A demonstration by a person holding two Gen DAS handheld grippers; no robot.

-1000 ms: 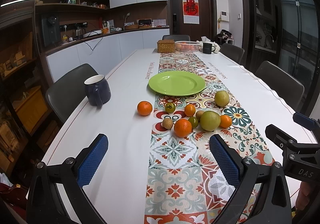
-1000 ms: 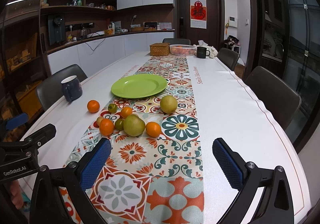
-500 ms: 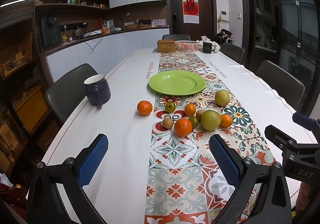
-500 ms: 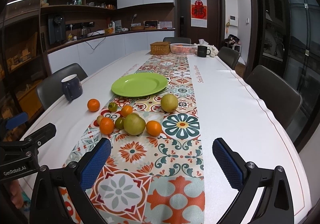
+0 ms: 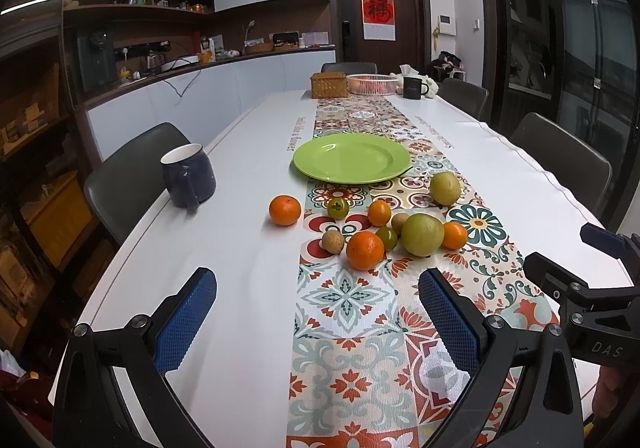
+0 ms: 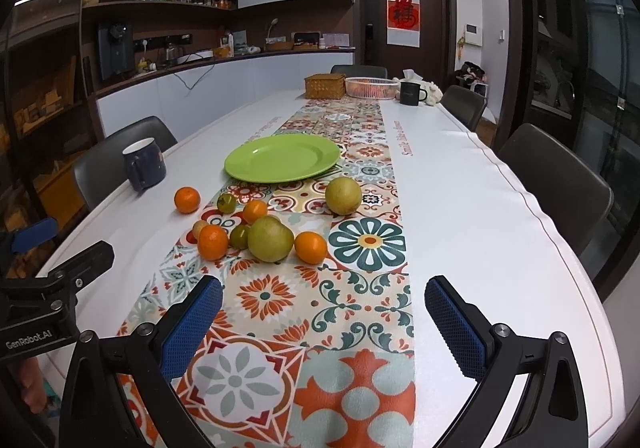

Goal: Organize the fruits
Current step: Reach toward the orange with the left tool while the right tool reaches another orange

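Fruit (image 5: 422, 234) lies clustered on the patterned runner (image 5: 348, 300) of a long white table (image 5: 248, 208), just short of a bare green plate (image 5: 352, 158). One orange (image 5: 284, 210) sits apart on the white cloth, near a dark mug (image 5: 187, 175); a pale round fruit (image 6: 343, 195) rests off to the right of the cluster. I hold my left gripper (image 5: 316, 312) low over the near table end, jaws spread wide and gripping nothing. My right gripper (image 6: 324, 312) hangs beside it, equally wide and bare, well short of the fruit.
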